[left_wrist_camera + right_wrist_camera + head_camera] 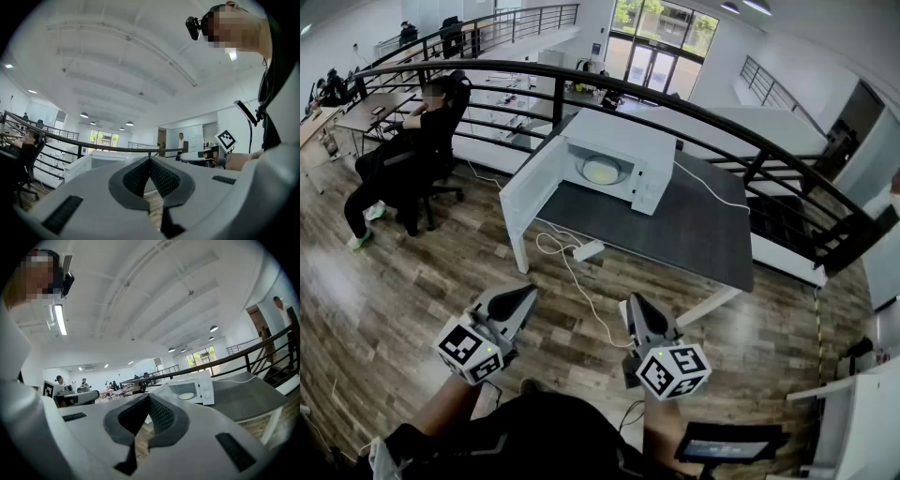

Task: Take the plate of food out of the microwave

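Note:
A white microwave [619,155] stands on the grey table [694,230], with its door [530,187] swung open to the left. Inside it lies a pale plate of food [600,171]. The right gripper view also has the microwave [197,389] and the plate [187,396], far ahead. Both grippers are held low over the wood floor, well short of the table. My left gripper [527,292] [150,160] has its jaws together with nothing between them. The jaws of my right gripper [635,303] [149,397] also meet, empty.
A white power strip [587,250] and its cable hang off the table's near edge. A black railing [712,141] curves behind the table. At the left a person sits in an office chair [408,155]. A white desk [862,412] stands at the right.

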Demonstrator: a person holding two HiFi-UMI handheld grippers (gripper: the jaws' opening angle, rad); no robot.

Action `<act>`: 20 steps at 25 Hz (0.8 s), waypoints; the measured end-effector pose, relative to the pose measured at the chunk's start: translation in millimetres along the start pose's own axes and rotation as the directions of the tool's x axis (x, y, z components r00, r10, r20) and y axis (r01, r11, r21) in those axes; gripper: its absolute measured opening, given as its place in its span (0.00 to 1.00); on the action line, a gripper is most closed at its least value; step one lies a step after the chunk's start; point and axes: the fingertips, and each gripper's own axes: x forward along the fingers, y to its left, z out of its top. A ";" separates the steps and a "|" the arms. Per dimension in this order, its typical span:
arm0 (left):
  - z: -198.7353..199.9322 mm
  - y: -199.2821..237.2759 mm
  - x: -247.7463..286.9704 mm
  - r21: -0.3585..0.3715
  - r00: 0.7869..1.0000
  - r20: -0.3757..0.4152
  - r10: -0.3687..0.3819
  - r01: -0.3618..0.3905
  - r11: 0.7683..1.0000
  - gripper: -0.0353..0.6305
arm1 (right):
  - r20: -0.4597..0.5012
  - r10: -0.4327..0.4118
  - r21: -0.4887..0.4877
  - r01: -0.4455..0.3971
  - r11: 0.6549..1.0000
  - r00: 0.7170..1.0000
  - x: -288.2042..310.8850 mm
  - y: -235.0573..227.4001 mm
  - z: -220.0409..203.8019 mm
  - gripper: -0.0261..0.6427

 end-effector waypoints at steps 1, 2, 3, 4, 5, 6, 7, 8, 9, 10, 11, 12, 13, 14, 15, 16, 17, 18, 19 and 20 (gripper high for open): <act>-0.3 -0.3 1.1 -0.001 1.000 -0.001 -0.003 0.003 1.000 0.06 | -0.001 -0.002 0.001 0.002 1.000 1.000 0.2 0.9 2.7 0.04; -0.5 -0.5 1.9 -0.001 1.000 -0.002 -0.005 0.005 1.000 0.06 | -0.003 -0.004 0.001 0.004 1.000 1.000 0.5 1.8 4.9 0.04; -0.6 -0.5 2.3 -0.002 1.000 -0.003 -0.007 0.007 1.000 0.06 | -0.004 -0.004 0.000 0.004 1.000 1.000 0.9 2.6 6.2 0.04; -0.3 -0.3 2.3 -0.004 1.000 -0.004 -0.009 0.009 1.000 0.06 | -0.005 -0.004 -0.001 0.004 1.000 1.000 1.6 3.6 6.9 0.04; 0.2 0.4 2.1 -0.005 1.000 -0.005 -0.010 0.010 1.000 0.06 | -0.006 -0.006 -0.002 0.006 1.000 1.000 2.5 5.0 7.5 0.04; 0.8 1.3 2.0 -0.006 1.000 -0.005 -0.012 0.012 1.000 0.06 | -0.007 -0.007 -0.003 0.007 1.000 1.000 3.6 6.3 8.0 0.04; 1.2 2.3 2.0 -0.007 1.000 -0.005 -0.015 0.015 1.000 0.06 | -0.007 -0.008 -0.004 0.007 1.000 1.000 4.7 7.2 8.0 0.04; 1.2 3.1 2.2 -0.008 1.000 -0.006 -0.018 0.018 1.000 0.06 | -0.006 -0.006 -0.003 0.006 1.000 1.000 5.6 7.8 7.6 0.04; 0.9 3.6 2.3 -0.008 1.000 -0.006 -0.020 0.020 1.000 0.06 | -0.004 -0.005 0.000 0.005 1.000 1.000 6.3 8.4 7.2 0.04; 0.5 4.1 2.3 -0.007 1.000 -0.007 -0.023 0.023 1.000 0.06 | -0.002 -0.006 0.004 0.006 1.000 1.000 6.7 9.1 7.2 0.04; 0.2 4.9 2.3 -0.005 1.000 -0.007 -0.024 0.024 1.000 0.06 | 0.001 -0.010 0.007 0.010 1.000 1.000 7.0 9.6 7.5 0.04; 0.1 5.9 2.3 -0.003 1.000 -0.005 -0.025 0.025 1.000 0.06 | 0.005 -0.014 0.004 0.014 1.000 1.000 7.5 10.1 7.9 0.04; 0.3 7.3 2.3 0.000 1.000 -0.004 -0.026 0.026 1.000 0.06 | 0.011 -0.017 -0.003 0.017 1.000 1.000 8.3 10.5 8.0 0.04; 0.6 8.8 2.4 0.002 1.000 -0.001 -0.028 0.028 1.000 0.06 | 0.016 -0.016 -0.010 0.017 1.000 1.000 9.6 11.1 7.7 0.04; 1.2 10.9 2.4 0.003 1.000 0.002 -0.030 0.030 1.000 0.06 | 0.022 -0.014 -0.012 0.014 1.000 1.000 11.5 11.9 7.3 0.04; 1.8 13.4 2.5 0.003 0.999 0.004 -0.033 0.033 0.999 0.06 | 0.025 -0.012 -0.006 0.012 1.000 1.000 14.1 13.1 7.5 0.04; 2.3 16.3 2.5 0.002 0.999 0.005 -0.035 0.035 0.999 0.06 | 0.027 -0.012 0.002 0.012 1.000 1.000 17.0 14.8 8.0 0.04; 2.7 19.3 2.3 0.002 0.999 0.005 -0.037 0.037 0.999 0.06 | 0.027 -0.012 0.008 0.012 1.000 1.000 20.1 16.9 8.4 0.04; 3.2 22.4 1.8 0.003 0.999 0.007 -0.039 0.039 0.999 0.06 | 0.025 -0.012 0.008 0.012 1.000 1.000 23.1 19.5 8.5 0.04; 4.0 25.7 1.0 0.006 0.999 0.008 -0.041 0.041 0.999 0.06 | 0.022 -0.011 -0.001 0.011 1.000 1.000 26.2 22.6 8.5 0.04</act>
